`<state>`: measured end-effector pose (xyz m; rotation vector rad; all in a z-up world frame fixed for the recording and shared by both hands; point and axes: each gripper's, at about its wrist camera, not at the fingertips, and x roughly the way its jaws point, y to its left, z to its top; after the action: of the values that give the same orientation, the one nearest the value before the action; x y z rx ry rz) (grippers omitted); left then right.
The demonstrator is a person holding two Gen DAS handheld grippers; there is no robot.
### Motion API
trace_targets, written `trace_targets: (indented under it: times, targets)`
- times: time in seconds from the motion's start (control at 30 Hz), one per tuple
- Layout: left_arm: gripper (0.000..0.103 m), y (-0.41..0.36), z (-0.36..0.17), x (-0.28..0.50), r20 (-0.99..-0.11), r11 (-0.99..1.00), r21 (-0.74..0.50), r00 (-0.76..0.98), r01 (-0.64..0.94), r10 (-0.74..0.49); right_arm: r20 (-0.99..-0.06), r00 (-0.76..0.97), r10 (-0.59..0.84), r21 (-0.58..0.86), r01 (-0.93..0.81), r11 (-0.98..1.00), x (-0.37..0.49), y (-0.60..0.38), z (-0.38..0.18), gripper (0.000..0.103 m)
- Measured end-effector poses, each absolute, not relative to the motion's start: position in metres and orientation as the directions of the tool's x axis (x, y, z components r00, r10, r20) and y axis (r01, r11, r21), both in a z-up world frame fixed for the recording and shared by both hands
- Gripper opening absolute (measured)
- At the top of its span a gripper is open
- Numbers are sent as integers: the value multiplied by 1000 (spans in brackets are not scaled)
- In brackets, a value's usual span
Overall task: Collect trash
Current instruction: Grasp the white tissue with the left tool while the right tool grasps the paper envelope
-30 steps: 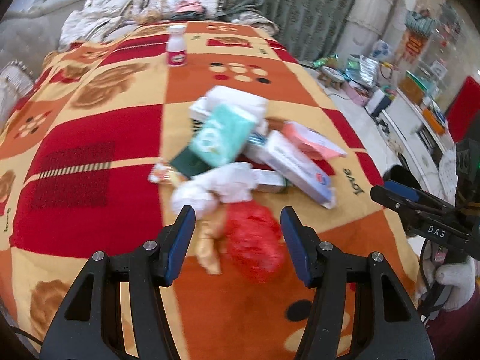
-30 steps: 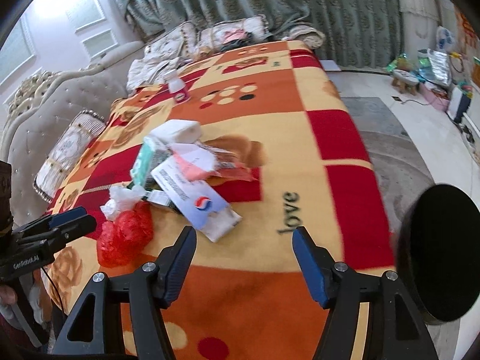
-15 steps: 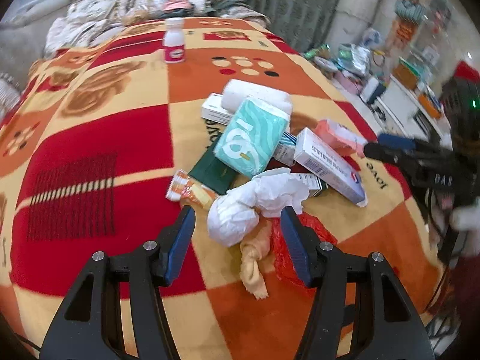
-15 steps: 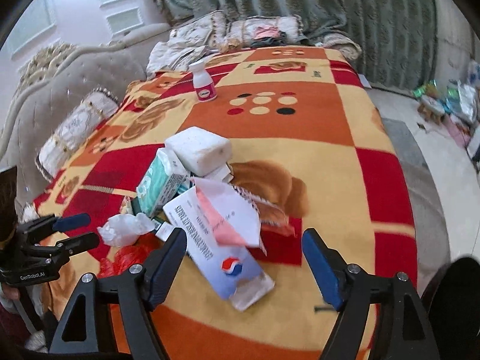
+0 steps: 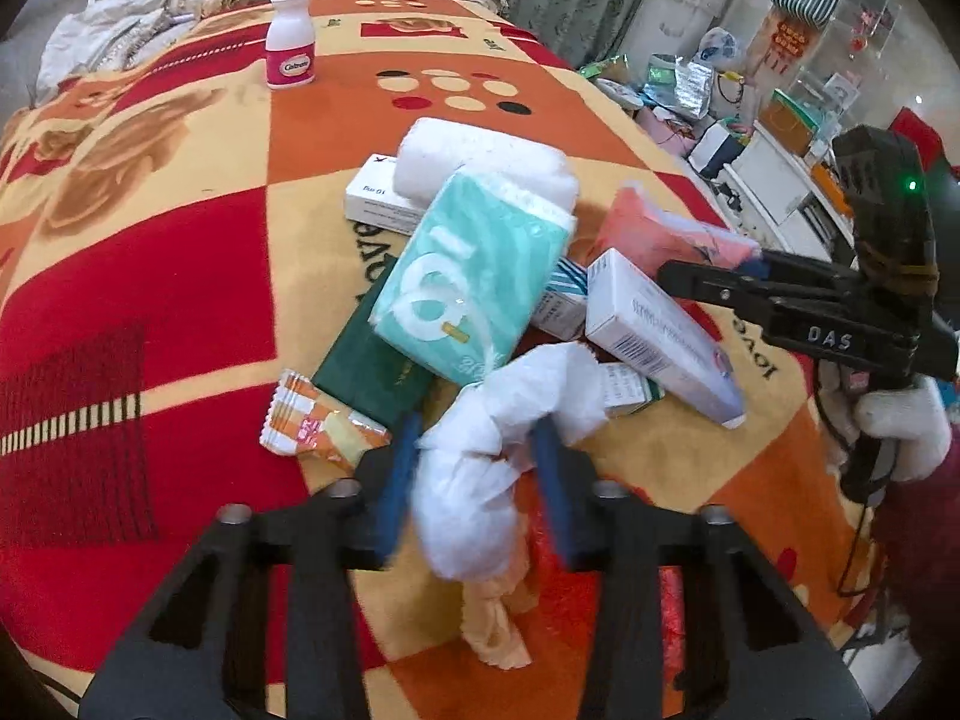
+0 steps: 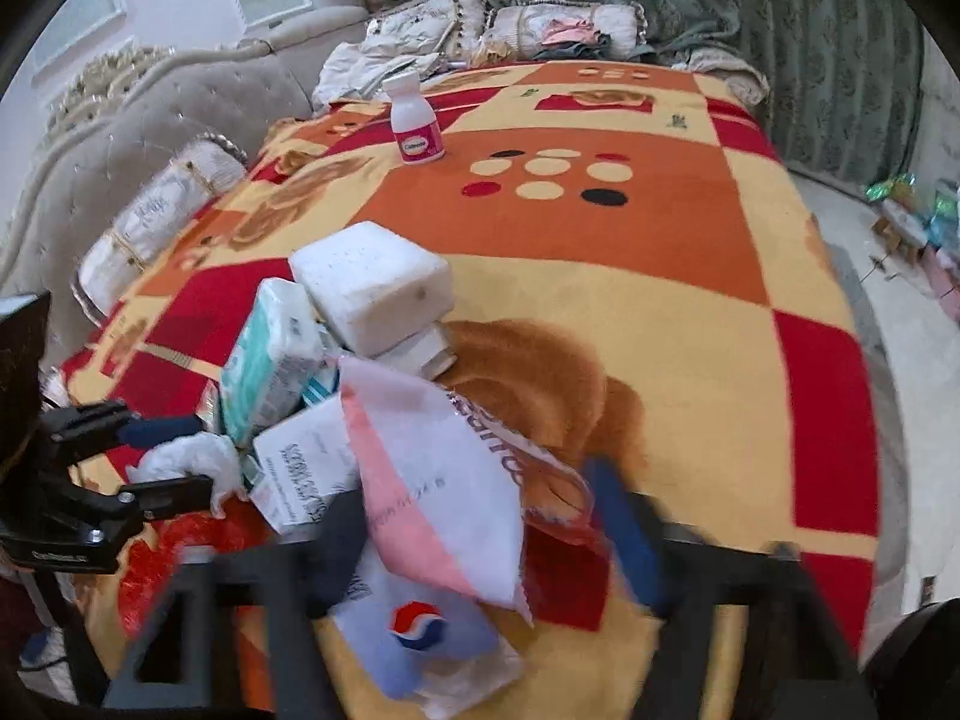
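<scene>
A heap of trash lies on the patterned blanket (image 5: 180, 276). My left gripper (image 5: 477, 468) is open, its fingers on either side of a crumpled white tissue (image 5: 498, 456), which also shows in the right wrist view (image 6: 186, 459). Under the tissue lie an orange rag (image 5: 495, 624) and a red plastic bag (image 6: 174, 552). My right gripper (image 6: 480, 540) is open, its fingers astride a pink and white torn packet (image 6: 438, 492), which also shows in the left wrist view (image 5: 660, 234). A white medicine box (image 5: 654, 330) lies between both grippers.
A teal tissue pack (image 5: 474, 282), a white foam block (image 6: 372, 285), a dark green box (image 5: 372, 372), an orange snack wrapper (image 5: 312, 426) and small boxes fill the heap. A pink-labelled white bottle (image 5: 291, 39) stands farther back. Pillows (image 6: 162, 216) line the bed's left side.
Both grippers have moved forward into the heap. The left one now straddles the white tissue and has narrowed slightly. The right one now straddles the pink and white packet.
</scene>
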<state>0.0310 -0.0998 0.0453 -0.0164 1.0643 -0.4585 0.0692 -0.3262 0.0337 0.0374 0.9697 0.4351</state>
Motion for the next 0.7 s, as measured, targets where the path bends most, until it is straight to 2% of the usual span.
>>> trace_targets:
  times: [0.07,0.1,0.2,0.53,0.57,0.6,0.67,0.7]
  targets:
    - [26,-98,48,32,-835,903,-254,393,346,-386,-782,492,383,232,-340,911,68,-326,35,37]
    - [26,-97,51,32,-830,900,-271,390,343,-398,-778,493,389,236,-345,908,67,-326,36,27]
    - [25,-95,64,27,-818,897,-284,402,339,-411,-755,525,392,226,-353,908,58,-326,47,17]
    - [25,-96,106,6,-765,891,-290,474,351,-436,-698,618,362,179,-339,924,29,-337,79,14]
    - [25,-97,107,4,-765,891,-290,475,350,-435,-689,620,375,192,-344,919,28,-339,79,18]
    - [25,-97,107,3,-766,891,-287,475,351,-434,-691,614,382,203,-342,917,29,-341,78,42]
    - [25,-97,106,1,-767,891,-288,472,351,-434,-689,600,406,229,-351,908,31,-342,75,81]
    - [25,-96,105,1,-769,891,-289,470,349,-434,-683,593,426,238,-371,898,31,-340,74,82]
